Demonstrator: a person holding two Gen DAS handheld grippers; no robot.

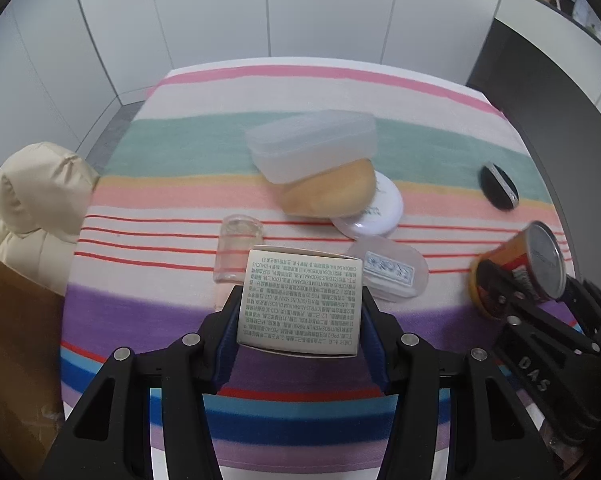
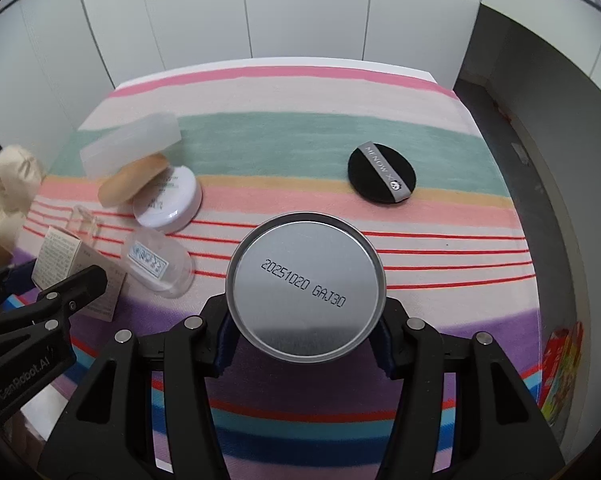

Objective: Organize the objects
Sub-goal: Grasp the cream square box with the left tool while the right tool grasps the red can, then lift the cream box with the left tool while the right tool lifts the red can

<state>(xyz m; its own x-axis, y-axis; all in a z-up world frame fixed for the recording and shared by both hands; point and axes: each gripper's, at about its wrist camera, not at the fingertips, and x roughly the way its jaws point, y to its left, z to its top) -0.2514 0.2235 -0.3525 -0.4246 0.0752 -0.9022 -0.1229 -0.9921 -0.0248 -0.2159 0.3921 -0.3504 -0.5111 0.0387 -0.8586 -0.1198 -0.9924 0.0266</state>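
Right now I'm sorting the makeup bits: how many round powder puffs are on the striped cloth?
2. A black puff lies alone on the green and peach stripes; a tan puff leans on the white jar, under a frosted box. Others may be hidden.

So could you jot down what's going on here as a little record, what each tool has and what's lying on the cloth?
left tool: closed on a small printed box
right tool: closed on a metal can, its flat end facing the camera
surface: striped cloth
centre right of the cloth: black round puff, lying apart from the rest
left cluster: frosted plastic case, tan sponge, white round compact
near the box: clear jar, clear labelled lid
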